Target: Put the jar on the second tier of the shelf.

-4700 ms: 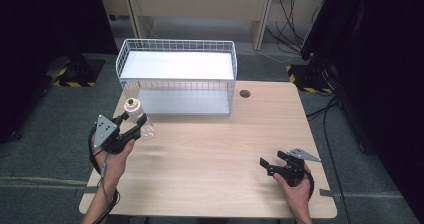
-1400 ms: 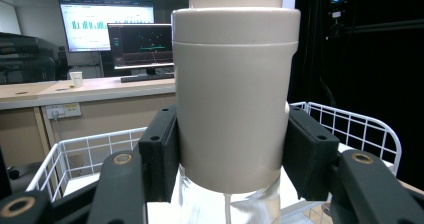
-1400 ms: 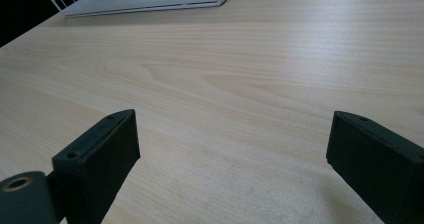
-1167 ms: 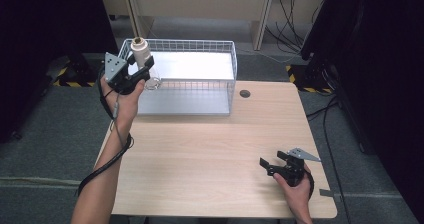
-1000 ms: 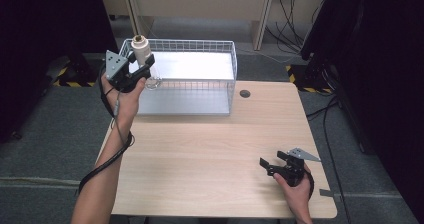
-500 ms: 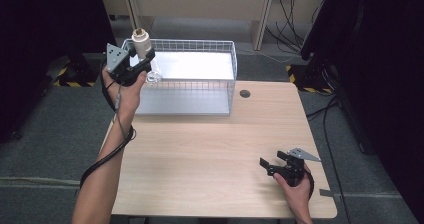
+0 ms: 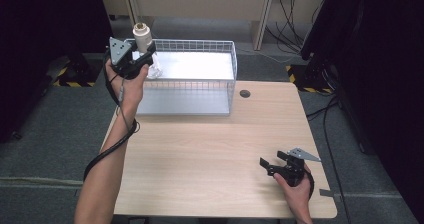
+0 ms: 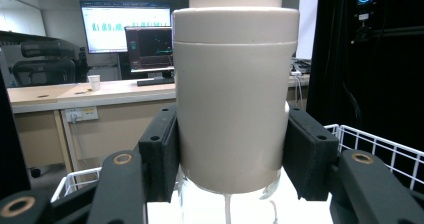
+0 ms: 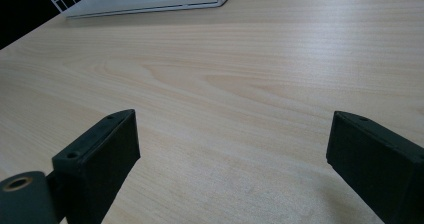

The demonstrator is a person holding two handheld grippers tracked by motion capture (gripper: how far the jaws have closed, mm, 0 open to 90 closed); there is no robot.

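Lifting it off the table (image 7: 200, 149), your left gripper (image 7: 142, 59) has carried the clamped beige-capped bottle (image 7: 142, 36) above the wire basket's (image 7: 200, 44) rear-left corner, likely for placing. Your right gripper (image 7: 272, 166) rests wide open, empty, near the front-right corner.

Lab or office, monitors (image 8: 127, 31), desks (image 8: 75, 91)

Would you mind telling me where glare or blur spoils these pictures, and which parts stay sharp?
High view: the wire basket's white floor is blown out and the room's edges sink into black. Left gripper view: the left claw and its beige bottle are sharp, the basket floor below glares white, and the office behind is soft. Right gripper view: the table's grain is crisp, with mild sheen.
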